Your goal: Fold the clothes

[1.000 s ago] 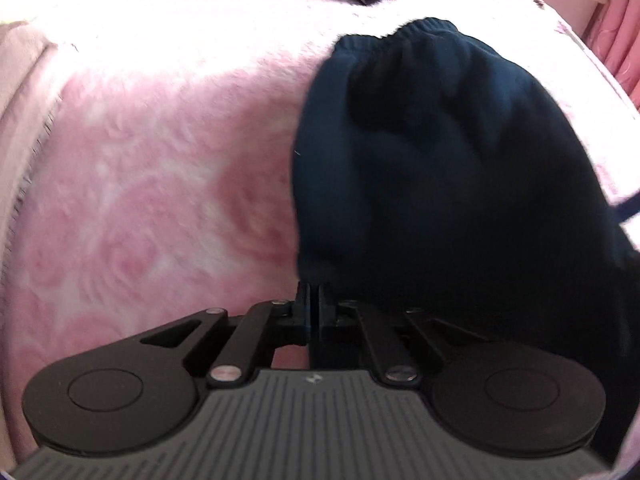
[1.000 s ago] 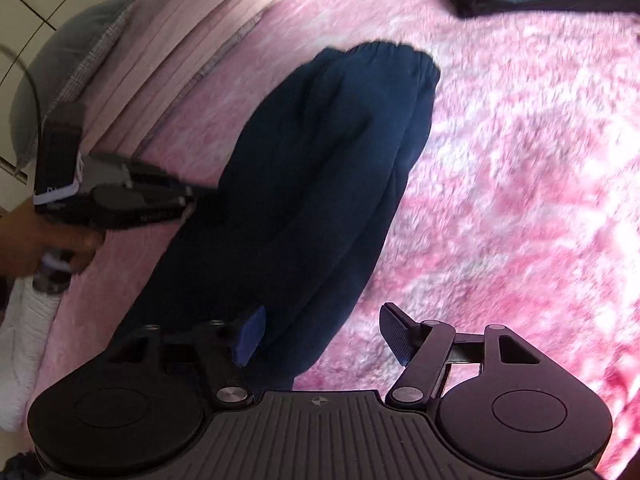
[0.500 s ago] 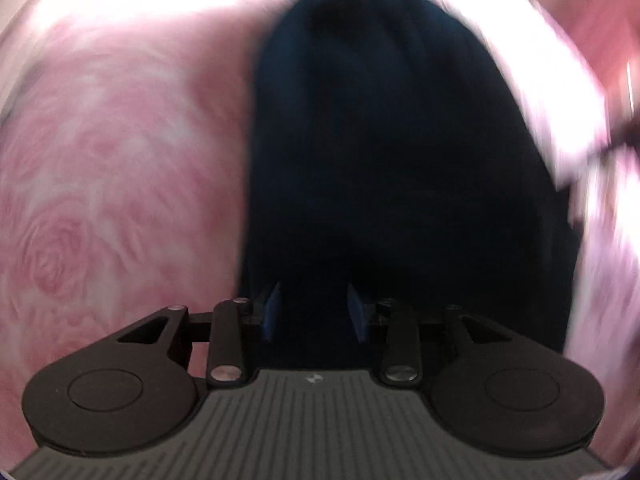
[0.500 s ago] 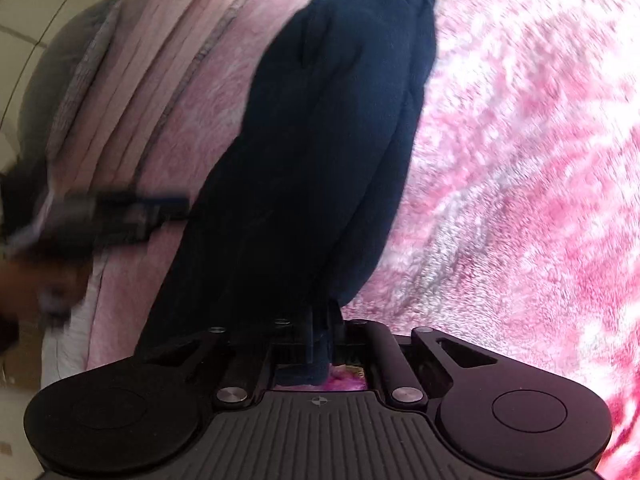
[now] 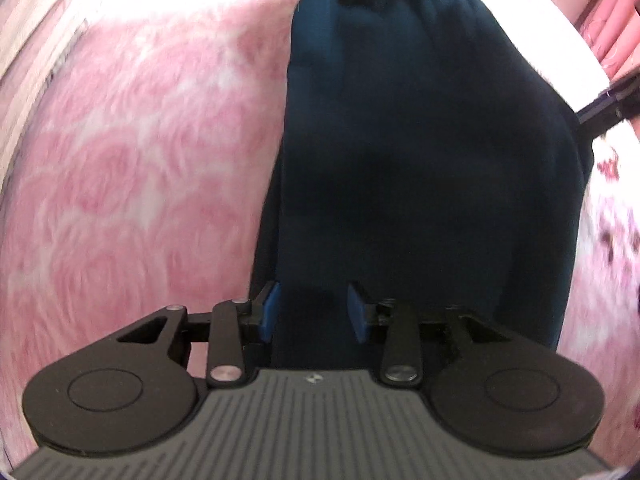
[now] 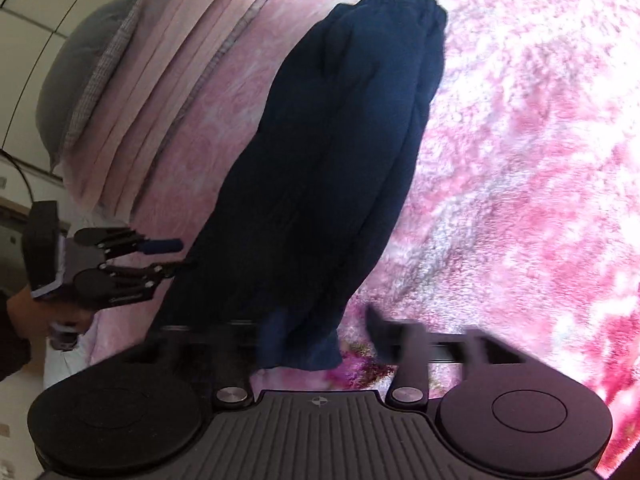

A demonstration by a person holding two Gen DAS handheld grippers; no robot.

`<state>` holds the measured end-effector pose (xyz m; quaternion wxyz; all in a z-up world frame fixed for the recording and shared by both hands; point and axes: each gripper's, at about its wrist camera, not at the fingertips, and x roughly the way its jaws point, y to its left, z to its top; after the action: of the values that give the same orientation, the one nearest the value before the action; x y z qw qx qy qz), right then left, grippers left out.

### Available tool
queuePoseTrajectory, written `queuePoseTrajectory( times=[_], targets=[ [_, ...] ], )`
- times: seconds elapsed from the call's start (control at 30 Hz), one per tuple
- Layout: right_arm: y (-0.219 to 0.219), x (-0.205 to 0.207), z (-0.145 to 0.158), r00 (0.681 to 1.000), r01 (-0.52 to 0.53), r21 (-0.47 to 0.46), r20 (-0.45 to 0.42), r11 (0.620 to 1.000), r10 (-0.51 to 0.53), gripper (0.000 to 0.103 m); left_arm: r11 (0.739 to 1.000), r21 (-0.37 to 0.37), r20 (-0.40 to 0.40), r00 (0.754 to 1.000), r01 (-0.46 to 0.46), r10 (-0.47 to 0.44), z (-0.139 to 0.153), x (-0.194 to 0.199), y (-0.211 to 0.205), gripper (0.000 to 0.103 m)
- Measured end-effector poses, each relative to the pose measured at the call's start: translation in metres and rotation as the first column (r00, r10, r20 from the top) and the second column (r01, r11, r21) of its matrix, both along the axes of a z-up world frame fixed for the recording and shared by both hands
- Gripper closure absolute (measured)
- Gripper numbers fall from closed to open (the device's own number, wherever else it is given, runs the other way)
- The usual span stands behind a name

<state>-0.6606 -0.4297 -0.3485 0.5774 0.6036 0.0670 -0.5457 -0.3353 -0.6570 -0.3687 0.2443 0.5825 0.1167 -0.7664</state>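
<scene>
The dark blue trousers (image 6: 332, 168) lie lengthwise on the bed, already doubled leg over leg, elastic waistband at the far end and cuffs near the two grippers. The left gripper (image 5: 312, 312) hangs over the near edge of the cloth with its blue pads parted and nothing pinched. The right gripper (image 6: 320, 336) is opening, its jaws blurred, with the cuff lying between them but not squeezed. To fold well, I judge each gripper should take both layers at the cuff end, one at each corner, lift together and carry the end evenly to the waistband so the edges meet square. The pink fleece blanket (image 6: 520, 160) is fluffy and may drag on the fabric, so lift clear. A stack of folded pink bedding (image 6: 160, 80) lies beside the trousers.
</scene>
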Motion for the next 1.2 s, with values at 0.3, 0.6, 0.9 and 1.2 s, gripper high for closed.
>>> queuePoseTrajectory(
  times=[0.3,0.6,0.9,1.2],
  targets=[
    [-0.022,0.012,-0.007,0.984,-0.170,0.040,-0.046,0.985,0.172,0.088,0.996,-0.090,0.047,0.999,-0.009,0.013,-0.016,0.022,-0.005,0.064],
    [-0.025,0.028,0.046,0.902,-0.206,0.005,-0.386,0.979,0.192,0.053,0.977,-0.005,0.006,0.977,-0.213,0.213,0.011,0.096,0.022,0.072],
    [-0.145,0.138,0.040,0.546,-0.791,-0.024,-0.479,0.611,0.688,0.053,0.956,0.035,-0.031,0.956,-0.291,0.292,-0.010,0.133,0.050,0.077],
    [-0.216,0.242,-0.002,-0.112,-0.967,0.240,-0.691,0.081,0.714,0.053,0.973,-0.031,-0.063,0.972,-0.229,0.226,-0.003,0.139,0.072,0.102]
  ],
)
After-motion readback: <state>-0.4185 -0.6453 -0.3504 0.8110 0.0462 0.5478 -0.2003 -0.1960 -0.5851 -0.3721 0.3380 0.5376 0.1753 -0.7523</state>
